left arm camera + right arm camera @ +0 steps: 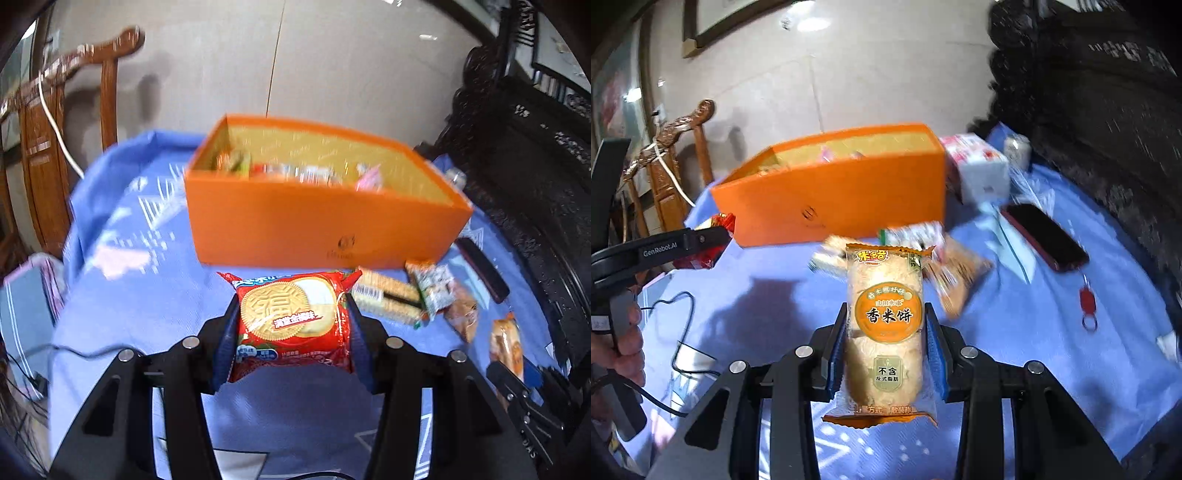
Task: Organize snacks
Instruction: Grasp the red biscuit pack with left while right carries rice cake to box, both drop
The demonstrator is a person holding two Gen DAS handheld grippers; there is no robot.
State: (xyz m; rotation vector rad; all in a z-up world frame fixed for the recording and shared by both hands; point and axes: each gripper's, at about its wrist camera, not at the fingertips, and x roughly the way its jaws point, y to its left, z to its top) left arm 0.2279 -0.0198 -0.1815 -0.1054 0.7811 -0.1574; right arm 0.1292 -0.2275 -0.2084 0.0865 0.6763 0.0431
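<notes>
The left gripper (293,325) clamps a red packet (291,325), tilted downward. The right gripper (886,339) clamps an orange packet (884,332), tilted downward too. A hand (626,343) grips the left handle.

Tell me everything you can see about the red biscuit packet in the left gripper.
The red biscuit packet is a glossy plastic wrapper printed with a large golden round biscuit, white lettering and blue patches near its ends. It is sealed, slightly crumpled, and clamped on both sides by the left gripper, held above the blue tablecloth, in front of the orange box.
</notes>
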